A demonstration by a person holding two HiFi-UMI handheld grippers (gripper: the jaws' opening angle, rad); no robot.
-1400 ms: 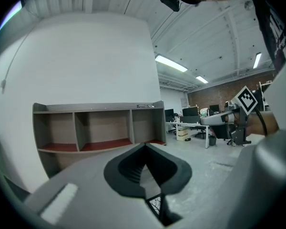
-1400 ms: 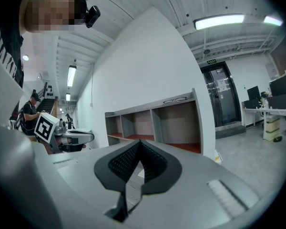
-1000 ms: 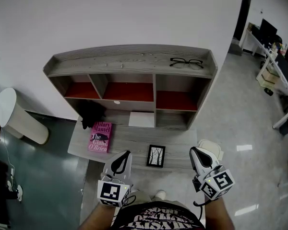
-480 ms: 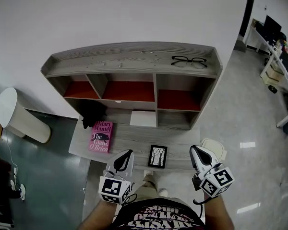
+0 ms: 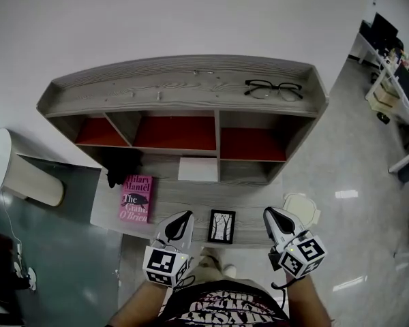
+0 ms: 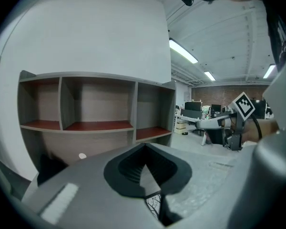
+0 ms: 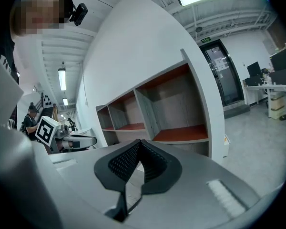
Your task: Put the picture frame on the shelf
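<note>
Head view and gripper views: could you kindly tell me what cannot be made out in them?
- Small black picture frame: in the head view its image is too small to make out; in the left gripper view the jaws hide all but a sliver.
- Pink paperback book: in the head view the smaller cover print is too small to read.
- Dark object under the grey wooden shelf unit: in the head view it is in shadow and unidentifiable.

Picture frame (image 6: 153, 204) mostly hidden behind left gripper (image 6: 146, 168); white bin (image 5: 19, 177) cut off at 9 o'clock; dark lump (image 5: 120, 170) not identifiable.
</note>
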